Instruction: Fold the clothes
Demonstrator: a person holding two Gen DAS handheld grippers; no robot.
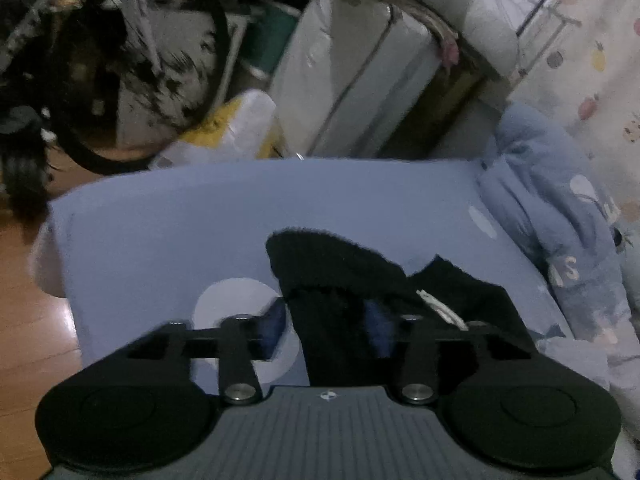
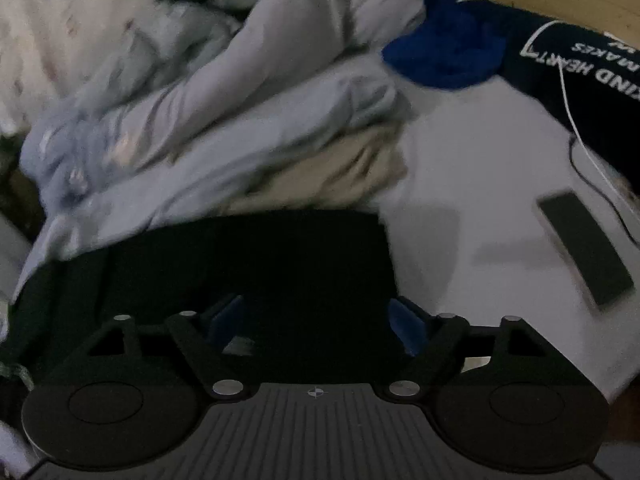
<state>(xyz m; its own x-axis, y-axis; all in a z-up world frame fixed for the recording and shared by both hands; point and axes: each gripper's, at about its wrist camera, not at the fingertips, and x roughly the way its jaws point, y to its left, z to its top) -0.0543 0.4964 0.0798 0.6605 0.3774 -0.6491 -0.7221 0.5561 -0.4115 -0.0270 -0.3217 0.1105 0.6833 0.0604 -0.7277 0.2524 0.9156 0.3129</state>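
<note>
Two grippers spread over black garment (image 2: 248, 264); quilt (image 2: 208, 120), phone (image 2: 584, 248) beside.

the black garment (image 1: 344, 280) runs under the left gripper (image 1: 326, 326) body, so its near part is hidden, and its white label (image 1: 440, 306) is too blurred to read. in the right view the garment's near edge is hidden too; the bedding pile (image 2: 208, 120) is smeared, and the printed dark cloth (image 2: 576, 64) is cut by the right edge.

Black garments: one (image 2: 240, 264), under and ahead of the right tongs
Phones: one (image 2: 584, 248), right of them
Blue cloths: one (image 2: 444, 52), far ahead
Crumpled duvets: one (image 2: 224, 112), ahead-left
</note>
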